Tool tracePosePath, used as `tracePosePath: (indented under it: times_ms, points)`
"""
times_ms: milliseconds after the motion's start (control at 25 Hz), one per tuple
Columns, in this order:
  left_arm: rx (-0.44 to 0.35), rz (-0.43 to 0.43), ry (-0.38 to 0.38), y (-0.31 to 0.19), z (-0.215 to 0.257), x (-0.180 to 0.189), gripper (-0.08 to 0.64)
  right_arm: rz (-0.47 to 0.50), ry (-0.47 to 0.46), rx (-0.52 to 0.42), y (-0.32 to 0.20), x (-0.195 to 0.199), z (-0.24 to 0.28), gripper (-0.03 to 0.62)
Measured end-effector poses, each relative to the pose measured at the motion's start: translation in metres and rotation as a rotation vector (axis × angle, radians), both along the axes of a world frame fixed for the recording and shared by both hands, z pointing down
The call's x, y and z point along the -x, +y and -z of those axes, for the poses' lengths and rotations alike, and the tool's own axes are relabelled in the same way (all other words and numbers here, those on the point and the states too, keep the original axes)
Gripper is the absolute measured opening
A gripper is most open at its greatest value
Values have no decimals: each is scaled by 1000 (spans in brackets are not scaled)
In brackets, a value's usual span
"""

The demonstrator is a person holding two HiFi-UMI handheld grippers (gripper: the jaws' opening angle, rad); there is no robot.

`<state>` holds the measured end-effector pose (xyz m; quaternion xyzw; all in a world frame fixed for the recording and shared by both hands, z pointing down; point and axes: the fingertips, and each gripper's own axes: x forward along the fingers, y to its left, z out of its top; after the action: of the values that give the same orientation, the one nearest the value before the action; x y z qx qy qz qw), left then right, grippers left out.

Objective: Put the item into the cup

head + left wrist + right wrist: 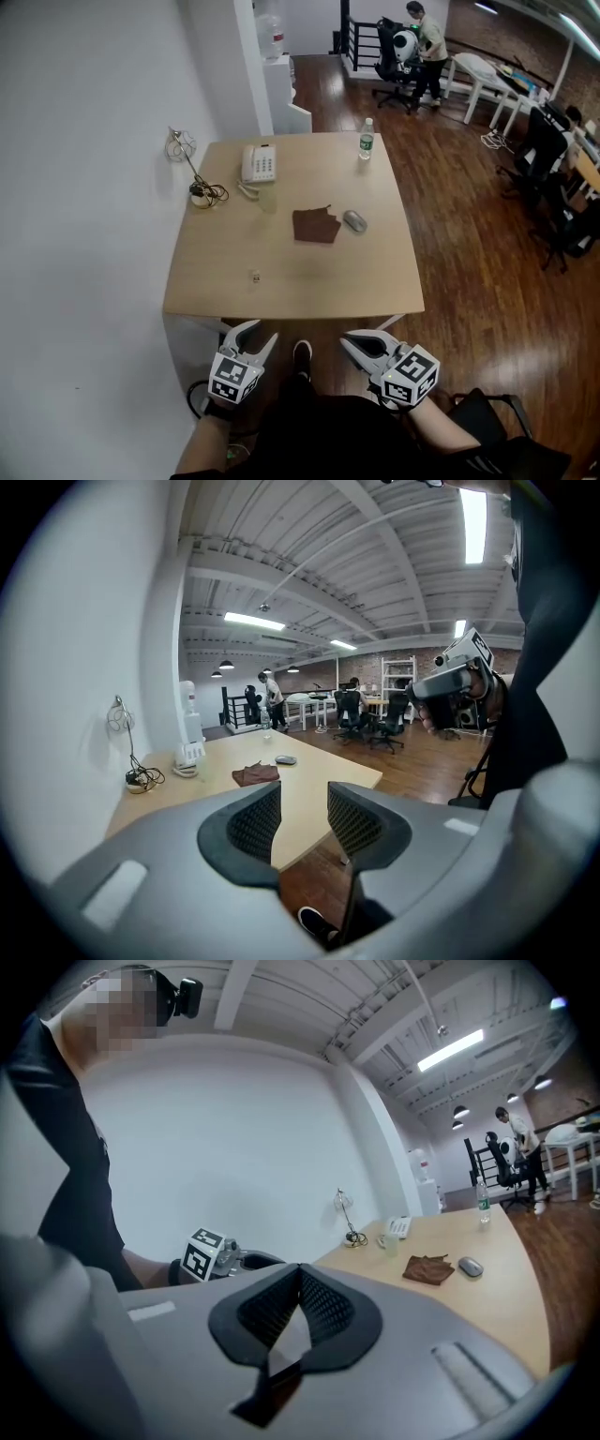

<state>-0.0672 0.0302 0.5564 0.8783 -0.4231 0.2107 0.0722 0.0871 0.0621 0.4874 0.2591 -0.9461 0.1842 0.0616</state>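
A small pale item (254,277) lies on the wooden table (375,281) near its front edge. A translucent cup (269,200) (389,1239) stands further back, next to the phone. Both grippers hang below the table's near edge, close to the person's body and well short of the item. My left gripper (258,336) (305,808) is open, with only table and floor showing through the gap. My right gripper (349,343) (300,1274) is shut, its tips meeting with nothing between them.
On the table are a white phone (259,162), a brown cloth (314,225), a grey mouse (354,220), a water bottle (366,139) and a wire lamp with a cable (192,178). A white wall runs along the left. A black chair (487,412) stands at the near right.
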Motion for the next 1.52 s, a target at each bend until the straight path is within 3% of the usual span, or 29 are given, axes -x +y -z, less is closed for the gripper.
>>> tracePosePath:
  times_ms: [440,720,1000,1160,1520]
  points:
    - [60,-113,18,-137,-24,33,149,-61,6,109,-144,57,-22,8]
    - [63,-152,25,-192,-24,55,149,-105,16,115,-202,78,-19,8]
    - [153,-124,1,-215,-63,73,149,-109,14,144,-227,84,-25,8]
    - [214,-87,-9,-223,-88,80,149,-73,65,139,-237,88,-34,11]
    - [381,-49,-70,-231,-160,99,149,-20,95,155,-272,109,-49,61]
